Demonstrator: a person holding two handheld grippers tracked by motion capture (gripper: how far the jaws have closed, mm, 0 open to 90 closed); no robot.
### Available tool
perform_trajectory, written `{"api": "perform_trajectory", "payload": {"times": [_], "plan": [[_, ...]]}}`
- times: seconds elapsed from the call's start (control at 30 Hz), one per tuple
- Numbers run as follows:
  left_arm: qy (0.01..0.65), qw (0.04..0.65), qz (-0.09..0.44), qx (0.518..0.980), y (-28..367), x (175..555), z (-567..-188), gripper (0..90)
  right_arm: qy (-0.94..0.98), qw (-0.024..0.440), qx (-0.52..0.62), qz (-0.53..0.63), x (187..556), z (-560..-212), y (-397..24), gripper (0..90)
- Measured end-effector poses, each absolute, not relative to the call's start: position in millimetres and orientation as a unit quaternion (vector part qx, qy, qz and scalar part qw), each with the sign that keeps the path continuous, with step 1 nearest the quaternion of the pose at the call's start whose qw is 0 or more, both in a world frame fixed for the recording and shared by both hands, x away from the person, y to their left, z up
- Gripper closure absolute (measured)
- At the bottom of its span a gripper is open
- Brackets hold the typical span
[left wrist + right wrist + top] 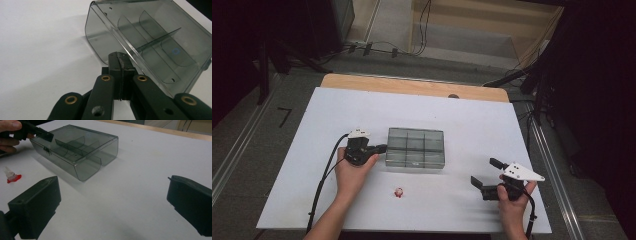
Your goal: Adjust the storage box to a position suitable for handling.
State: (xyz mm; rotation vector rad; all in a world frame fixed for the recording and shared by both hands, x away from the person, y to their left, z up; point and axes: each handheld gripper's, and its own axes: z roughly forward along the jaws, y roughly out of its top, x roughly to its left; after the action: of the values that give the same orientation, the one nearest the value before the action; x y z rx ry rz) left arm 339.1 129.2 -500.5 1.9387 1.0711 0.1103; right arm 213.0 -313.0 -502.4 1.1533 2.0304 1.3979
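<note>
right tool [484, 177]: nearest, jaws spread wide apart, holding nothing, well off to the box's right
red bit [399, 192]: tiny red and clear piece on the white counter [472, 120], just in front of the box
box [415, 147]: smoky clear, lid shut, 6 compartments, mid counter
left tool [383, 148]: jaws pinched together at the box's left edge, touching the lid rim

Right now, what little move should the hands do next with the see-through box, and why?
Probably lift the left gripper gently to raise the lid. Its jaws are shut at the edge of the box, which looks closed. The right gripper is open and apart from the box, and the small red and white piece lies outside on the table.
</note>
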Motion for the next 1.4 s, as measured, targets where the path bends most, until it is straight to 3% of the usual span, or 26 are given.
{"api": "perform_trajectory", "payload": {"times": [0.6, 1.13, 1.17, 1.3, 1.4], "plan": [[0.416, 0.455, 0.032, 0.787, 108, 331, -502, 89.3, 0.733, 0.208, 0.413, 0.499, 213, -502, -312, 0.0], [0.412, 0.462, 0.051, 0.784, 102, 329, -500, 88.6, 0.737, 0.204, 0.410, 0.497, 215, -504, -307, 0.0], [0.414, 0.456, 0.062, 0.786, 103, 328, -498, 78.6, 0.738, 0.203, 0.409, 0.497, 215, -504, -306, 0.0], [0.409, 0.459, 0.076, 0.785, 106, 326, -494, 73.0, 0.737, 0.201, 0.410, 0.498, 214, -503, -305, 0.0], [0.401, 0.465, 0.094, 0.783, 108, 323, -490, 55.2, 0.737, 0.204, 0.408, 0.498, 213, -503, -304, 0.0]]}}
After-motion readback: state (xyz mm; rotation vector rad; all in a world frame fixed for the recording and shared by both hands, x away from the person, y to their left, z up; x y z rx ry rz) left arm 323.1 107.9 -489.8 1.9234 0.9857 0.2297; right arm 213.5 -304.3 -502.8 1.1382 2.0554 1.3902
